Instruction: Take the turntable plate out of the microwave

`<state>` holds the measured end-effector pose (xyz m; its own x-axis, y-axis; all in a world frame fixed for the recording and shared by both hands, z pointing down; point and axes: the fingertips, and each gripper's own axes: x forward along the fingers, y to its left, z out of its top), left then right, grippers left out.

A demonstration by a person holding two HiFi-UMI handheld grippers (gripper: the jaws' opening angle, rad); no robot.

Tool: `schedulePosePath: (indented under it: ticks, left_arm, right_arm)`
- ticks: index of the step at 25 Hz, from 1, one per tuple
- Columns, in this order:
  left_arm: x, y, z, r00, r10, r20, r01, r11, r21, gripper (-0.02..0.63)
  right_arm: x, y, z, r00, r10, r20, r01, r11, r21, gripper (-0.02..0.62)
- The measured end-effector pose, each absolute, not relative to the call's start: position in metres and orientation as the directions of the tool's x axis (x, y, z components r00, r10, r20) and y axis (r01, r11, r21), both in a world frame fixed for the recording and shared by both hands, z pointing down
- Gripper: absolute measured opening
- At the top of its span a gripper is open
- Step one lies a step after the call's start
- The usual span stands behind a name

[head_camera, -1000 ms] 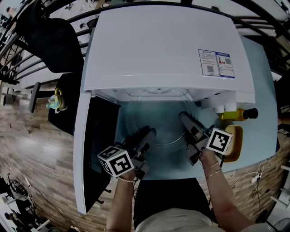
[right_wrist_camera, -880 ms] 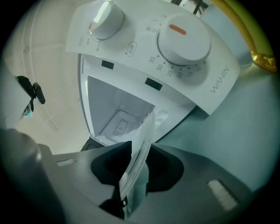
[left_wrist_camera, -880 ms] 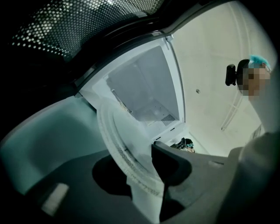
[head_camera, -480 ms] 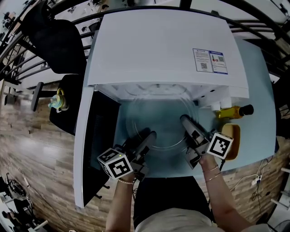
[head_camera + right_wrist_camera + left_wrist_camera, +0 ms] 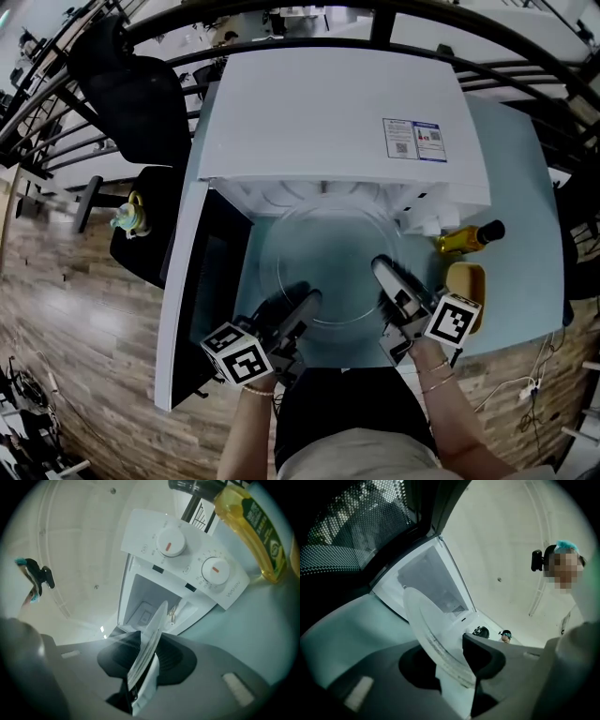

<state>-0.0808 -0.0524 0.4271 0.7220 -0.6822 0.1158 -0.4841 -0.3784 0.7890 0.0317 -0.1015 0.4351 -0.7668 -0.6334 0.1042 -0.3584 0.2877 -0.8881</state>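
Note:
The clear glass turntable plate (image 5: 328, 258) hangs level in front of the open white microwave (image 5: 337, 112), with only its far rim under the microwave's front edge. My left gripper (image 5: 302, 307) is shut on the plate's near-left rim, and my right gripper (image 5: 382, 272) is shut on its right rim. In the left gripper view the plate (image 5: 431, 630) runs edge-on between the dark pads of the left gripper (image 5: 450, 656). The right gripper view shows the plate (image 5: 152, 630) clamped in the right gripper (image 5: 143, 658), with the open cavity (image 5: 147, 606) beyond.
The microwave door (image 5: 202, 291) stands open at the left. A yellow oil bottle (image 5: 464, 239) and a yellow dish (image 5: 466, 286) sit on the teal table (image 5: 525, 187) to the right. The microwave's control knobs (image 5: 171, 543) face me. A black chair (image 5: 141, 103) stands at far left.
Both grippers have lifted with the plate held between them, and the plate has come further out of the cavity toward me.

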Motion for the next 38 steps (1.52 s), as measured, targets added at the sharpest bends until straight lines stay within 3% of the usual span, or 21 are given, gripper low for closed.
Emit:
schedulePosePath:
  ticks: [38]
  left_arm:
    - [-0.082,-0.031,0.298,0.680,-0.733,-0.005,-0.545,-0.509,0.666,0.146]
  right_arm:
    - [0.027,-0.086,0.302,-0.830,-0.553,-0.076,-0.282,0.533,-0.798,0.133]
